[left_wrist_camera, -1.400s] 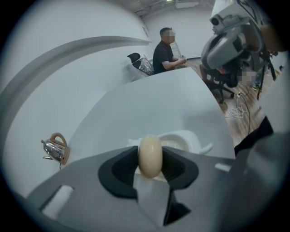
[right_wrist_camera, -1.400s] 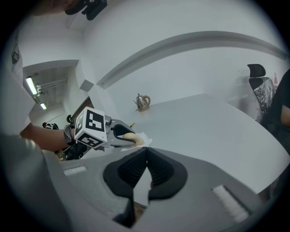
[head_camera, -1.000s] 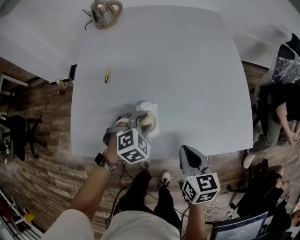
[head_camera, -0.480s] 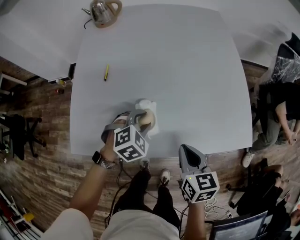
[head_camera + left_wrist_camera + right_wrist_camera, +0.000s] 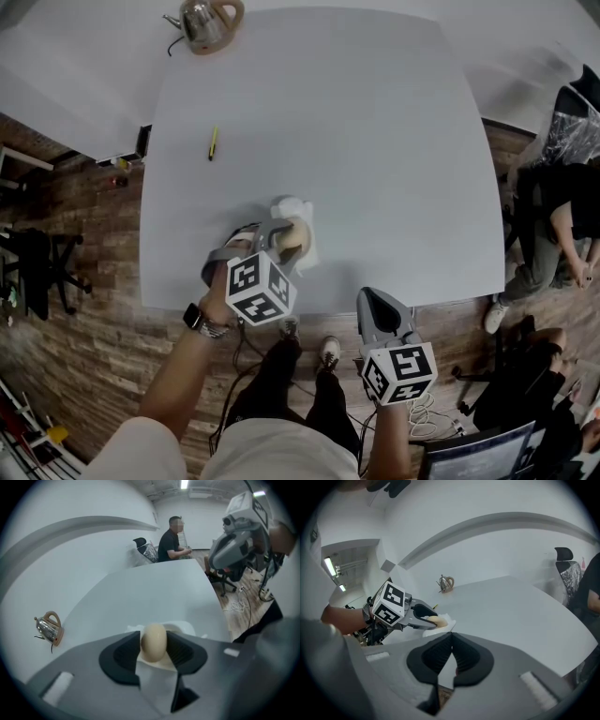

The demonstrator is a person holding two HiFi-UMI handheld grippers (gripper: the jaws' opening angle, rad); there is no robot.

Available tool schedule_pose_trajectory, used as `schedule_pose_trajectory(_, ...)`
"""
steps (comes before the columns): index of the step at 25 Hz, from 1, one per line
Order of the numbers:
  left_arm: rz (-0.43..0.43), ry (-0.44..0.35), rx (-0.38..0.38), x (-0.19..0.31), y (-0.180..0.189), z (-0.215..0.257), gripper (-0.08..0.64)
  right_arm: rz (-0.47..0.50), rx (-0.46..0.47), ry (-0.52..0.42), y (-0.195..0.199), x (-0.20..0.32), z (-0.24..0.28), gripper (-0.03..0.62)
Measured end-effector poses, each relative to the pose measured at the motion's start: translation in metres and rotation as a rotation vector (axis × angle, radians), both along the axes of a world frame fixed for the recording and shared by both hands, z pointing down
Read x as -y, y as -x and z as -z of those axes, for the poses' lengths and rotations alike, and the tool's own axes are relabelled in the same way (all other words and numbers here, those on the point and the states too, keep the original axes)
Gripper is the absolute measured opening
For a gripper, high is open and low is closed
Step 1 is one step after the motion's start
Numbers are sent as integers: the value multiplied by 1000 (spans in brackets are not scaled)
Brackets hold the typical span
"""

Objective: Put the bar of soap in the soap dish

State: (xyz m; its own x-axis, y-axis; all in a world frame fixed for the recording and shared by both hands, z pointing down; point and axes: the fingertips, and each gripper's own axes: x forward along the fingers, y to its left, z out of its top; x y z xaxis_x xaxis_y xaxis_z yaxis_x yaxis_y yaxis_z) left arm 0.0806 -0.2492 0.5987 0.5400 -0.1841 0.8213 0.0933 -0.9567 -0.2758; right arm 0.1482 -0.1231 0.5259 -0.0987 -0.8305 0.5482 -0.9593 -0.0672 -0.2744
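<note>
- My left tongs [image 5: 287, 240] had just been opening and stood wide, angled down over the near part of the tabletop [image 5: 356, 141], with the bar of soap [image 5: 153, 643] between the pads.
- The soap was a cream, egg-shaped bar, and it sat in the white soap dish [image 5: 185, 626]. The pads stood close on either side of it and I read them as let go, not pressing.
- My right tongs [image 5: 451, 641] were closed pad to pad with nothing between them. I held them off the near edge of the tabletop, well apart from the dish.
- A metal kettle [image 5: 211, 23] stood at the far left corner of the tabletop.
- A yellow pen [image 5: 214, 147] lay alone on the left side.
- A seated person [image 5: 169, 541] was beyond the far end.
</note>
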Motion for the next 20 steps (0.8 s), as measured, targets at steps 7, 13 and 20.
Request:
schedule_pose_trajectory(7,-7,-2,-6,-2,-1,4,183,3,0,5,1,-2,0,3)
schedule_pose_trajectory(13,-7,-3,-10,-5,-2,4,183,3,0,0,1,-3,0,3)
schedule_pose_trajectory(20,-7,-5,-7,-6,-1,6,181,6,-2,-3,2,-5,2,3)
